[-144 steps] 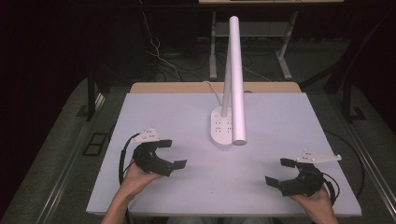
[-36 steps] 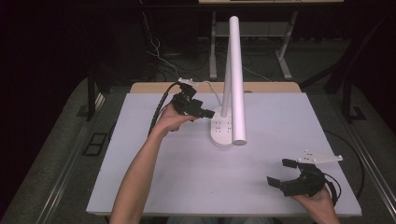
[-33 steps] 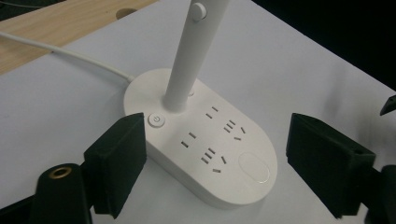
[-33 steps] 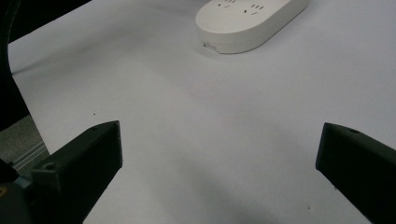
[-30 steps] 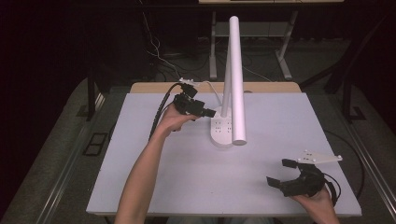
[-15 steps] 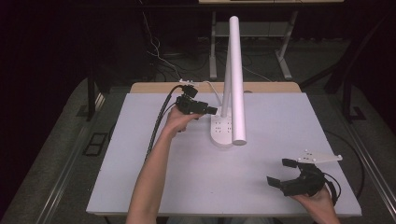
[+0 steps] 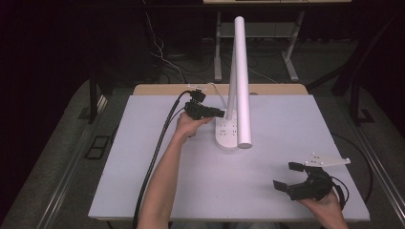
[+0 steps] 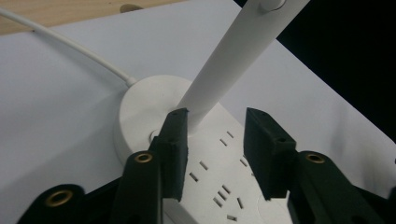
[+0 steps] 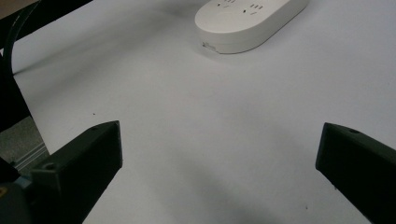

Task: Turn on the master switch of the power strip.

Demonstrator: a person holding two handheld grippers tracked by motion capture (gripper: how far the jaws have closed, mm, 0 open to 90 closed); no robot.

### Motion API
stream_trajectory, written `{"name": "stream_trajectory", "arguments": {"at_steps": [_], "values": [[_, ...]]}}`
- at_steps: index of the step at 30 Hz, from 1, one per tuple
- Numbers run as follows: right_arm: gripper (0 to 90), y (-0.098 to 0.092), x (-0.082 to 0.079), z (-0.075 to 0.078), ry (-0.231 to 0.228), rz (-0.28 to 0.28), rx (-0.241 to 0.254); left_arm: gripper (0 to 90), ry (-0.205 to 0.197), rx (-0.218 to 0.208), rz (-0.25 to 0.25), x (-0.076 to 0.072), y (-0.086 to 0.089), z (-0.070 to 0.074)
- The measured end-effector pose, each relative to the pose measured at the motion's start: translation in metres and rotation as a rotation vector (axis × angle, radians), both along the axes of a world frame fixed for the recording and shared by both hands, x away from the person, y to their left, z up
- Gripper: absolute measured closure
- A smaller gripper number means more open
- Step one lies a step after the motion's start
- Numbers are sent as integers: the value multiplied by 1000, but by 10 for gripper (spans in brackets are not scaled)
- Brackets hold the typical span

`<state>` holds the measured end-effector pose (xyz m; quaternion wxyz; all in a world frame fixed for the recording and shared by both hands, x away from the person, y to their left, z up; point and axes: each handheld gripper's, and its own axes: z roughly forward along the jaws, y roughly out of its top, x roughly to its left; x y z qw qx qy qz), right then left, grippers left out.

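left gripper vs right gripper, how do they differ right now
The left gripper is over the lamp base, jaws just closing around the foot of the white lamp stem, one pad beside it, no firm grip visible. The right gripper rests near the table's front right corner, jaws spread wide with nothing between them. Both are black, hand-held and cabled.

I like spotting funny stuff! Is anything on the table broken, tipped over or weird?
Nothing stands out. The white lamp stands upright on its socket base, and its cord lies flat on the table. No spills or damage show.
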<state>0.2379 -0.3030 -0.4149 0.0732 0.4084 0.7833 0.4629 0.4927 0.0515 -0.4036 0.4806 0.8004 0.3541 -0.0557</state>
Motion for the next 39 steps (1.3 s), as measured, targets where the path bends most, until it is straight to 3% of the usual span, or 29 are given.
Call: {"name": "stream_trajectory", "arguments": {"at_steps": [14, 24, 25, 27, 34, 39], "values": [[0, 0, -1, 0, -3, 3, -3, 846, 29, 16, 88, 5, -8, -16], [0, -1, 0, 0, 3, 4, 0, 898, 7, 30, 104, 6, -12, -23], [0, -1, 0, 0, 1, 4, 0, 899, 22, 17, 129, 5, -15, -24], [0, -1, -1, 0, 5, 4, 1, 900, 27, 19, 131, 6, -15, -25], [0, -2, 0, -1, 6, 5, -1, 900, 29, 68, 145, 6, -16, -29], [0, -2, 0, -1, 3, 8, -5, 900, 2, 75, 167, 6, -20, -29]]}}
